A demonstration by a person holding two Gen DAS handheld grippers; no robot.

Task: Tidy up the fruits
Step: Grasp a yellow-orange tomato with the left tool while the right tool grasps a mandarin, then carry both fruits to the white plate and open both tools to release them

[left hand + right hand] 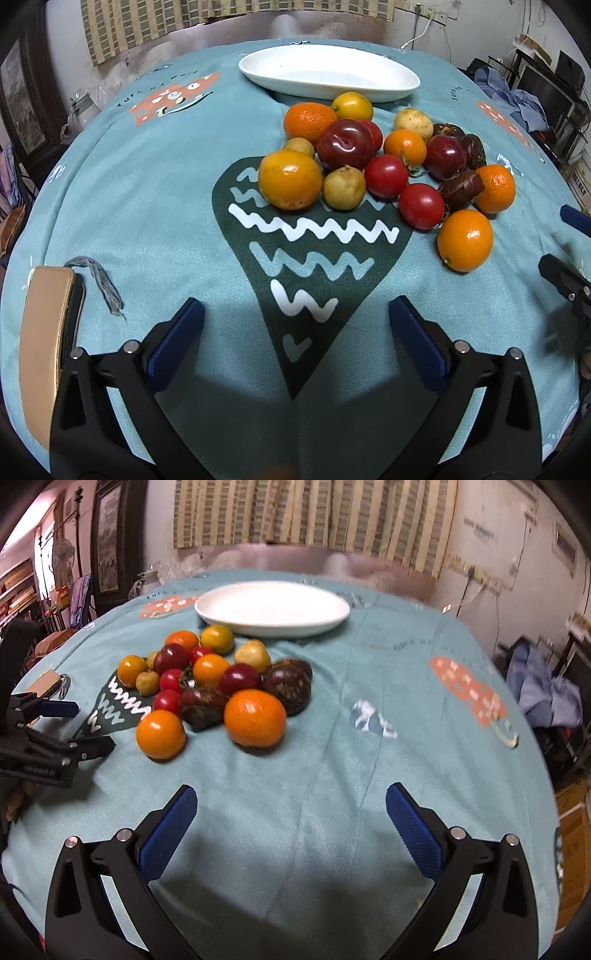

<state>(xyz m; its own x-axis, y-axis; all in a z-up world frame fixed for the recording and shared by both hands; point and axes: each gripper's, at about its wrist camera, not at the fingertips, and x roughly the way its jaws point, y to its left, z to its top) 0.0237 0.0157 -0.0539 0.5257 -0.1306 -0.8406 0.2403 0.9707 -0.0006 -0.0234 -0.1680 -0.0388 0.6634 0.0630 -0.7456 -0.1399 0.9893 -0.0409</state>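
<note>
Teal tablecloth (147, 221): only left view shows the gold phone (44, 332) edge-on.

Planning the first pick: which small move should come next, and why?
Probably ease the right gripper forward to the nearest orange. Both grippers are open and hold nothing, the white dish is bare, and that orange sits at the pile's front edge.

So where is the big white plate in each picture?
Left wrist view: the white plate sits top centre, behind the fruit pile.
Right wrist view: the plate sits upper centre, behind and right of the fruit.
Shared landmark: the dark green heart print on the tablecloth.
</note>
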